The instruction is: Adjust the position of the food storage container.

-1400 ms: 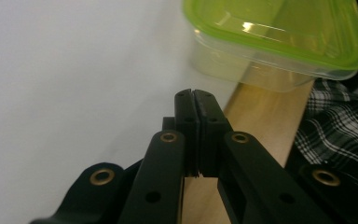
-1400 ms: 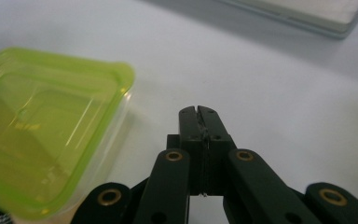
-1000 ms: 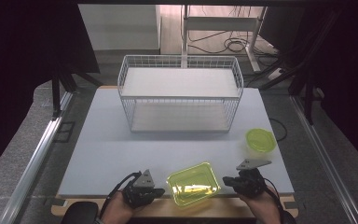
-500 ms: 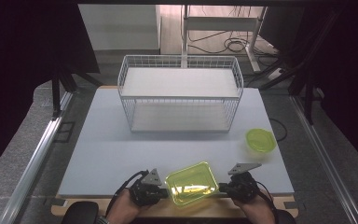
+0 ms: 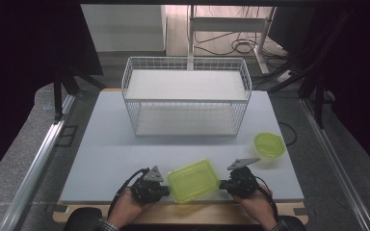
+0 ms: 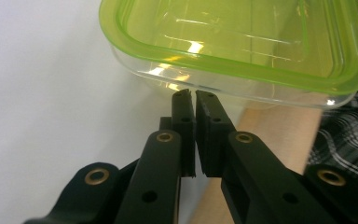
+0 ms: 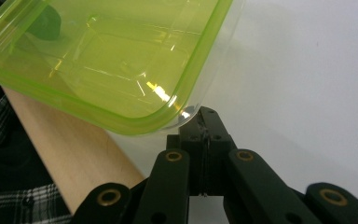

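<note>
Green-lidded clear container [image 5: 192,179] sits at table's [image 5: 101,159] near edge, between both tools. Left gripper [image 5: 166,190] and right gripper [image 5: 221,185] have jaws closed, empty, tips pressing its opposite ends, probably squeezing it between them for a lift. Wire basket [image 5: 188,98] far centre.

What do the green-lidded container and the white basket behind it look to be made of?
Container: likely glossy plastic, with a translucent green lid, a clear body and bright glare spots. Basket: apparently white-coated metal wire, judging by its thin grid walls.
</note>
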`<state>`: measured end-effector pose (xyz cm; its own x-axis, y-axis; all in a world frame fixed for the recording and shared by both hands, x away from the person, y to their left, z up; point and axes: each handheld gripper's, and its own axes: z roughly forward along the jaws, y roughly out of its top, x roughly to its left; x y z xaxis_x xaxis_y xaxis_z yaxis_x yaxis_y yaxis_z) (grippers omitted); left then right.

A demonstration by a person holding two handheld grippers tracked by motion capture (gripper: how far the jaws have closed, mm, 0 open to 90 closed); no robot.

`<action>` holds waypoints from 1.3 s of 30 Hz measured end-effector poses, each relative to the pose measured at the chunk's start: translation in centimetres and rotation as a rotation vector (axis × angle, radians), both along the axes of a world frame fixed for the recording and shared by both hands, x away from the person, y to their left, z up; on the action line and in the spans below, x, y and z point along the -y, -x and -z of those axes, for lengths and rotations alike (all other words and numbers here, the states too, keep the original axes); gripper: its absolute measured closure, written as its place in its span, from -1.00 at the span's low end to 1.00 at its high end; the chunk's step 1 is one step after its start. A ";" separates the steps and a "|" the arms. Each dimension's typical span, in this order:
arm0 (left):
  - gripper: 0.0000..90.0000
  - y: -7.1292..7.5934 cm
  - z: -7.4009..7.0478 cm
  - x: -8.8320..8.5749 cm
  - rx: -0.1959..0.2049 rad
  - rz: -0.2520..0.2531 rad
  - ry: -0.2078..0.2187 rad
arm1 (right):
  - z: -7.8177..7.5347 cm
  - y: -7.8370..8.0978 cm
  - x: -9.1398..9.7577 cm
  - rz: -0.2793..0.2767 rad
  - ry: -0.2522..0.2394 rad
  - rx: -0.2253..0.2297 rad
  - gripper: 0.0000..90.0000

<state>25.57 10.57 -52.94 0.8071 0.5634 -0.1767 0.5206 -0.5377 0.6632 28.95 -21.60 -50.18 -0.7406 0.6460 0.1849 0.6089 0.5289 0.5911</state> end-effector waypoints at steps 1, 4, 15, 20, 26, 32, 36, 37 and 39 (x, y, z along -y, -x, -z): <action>0.93 -0.2 0.0 -0.2 0.004 -0.006 -0.005 | 0.0 -0.2 -0.2 0.000 0.002 0.001 0.97; 0.93 -1.0 -0.1 -0.9 0.013 -0.025 -0.011 | 0.0 -0.9 -1.0 -0.013 0.006 0.009 0.97; 0.90 -3.4 -0.2 -2.4 0.027 -0.072 -0.028 | 0.2 -4.1 -3.3 -0.022 0.007 0.016 0.97; 0.90 -4.6 -0.3 -2.8 0.035 -0.091 -0.033 | 0.0 -5.7 -4.1 -0.017 0.011 0.022 0.97; 0.89 -5.5 -0.1 -3.3 0.034 -0.118 -0.033 | 0.2 -7.2 -4.9 -0.008 0.018 0.034 0.97; 0.80 -5.0 0.1 -3.3 0.040 -0.121 -0.047 | 0.8 -6.8 -4.8 -0.017 0.041 0.049 0.97; 0.61 -4.5 0.0 -3.8 0.054 -0.151 -0.051 | 0.2 -6.4 -3.8 0.000 0.044 0.089 0.94; 0.54 -4.3 0.0 -4.0 0.062 -0.160 -0.052 | 0.1 -6.3 -3.6 0.004 0.040 0.096 0.93; 0.38 -4.0 -0.1 -4.3 0.078 -0.177 -0.047 | -0.2 -6.1 -2.9 0.011 0.022 0.113 0.90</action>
<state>29.53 14.86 -52.81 0.7047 0.7041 -0.0880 0.5580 -0.4734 0.6816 35.08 -18.69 -49.99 -0.7488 0.6571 0.0863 0.5450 0.5364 0.6444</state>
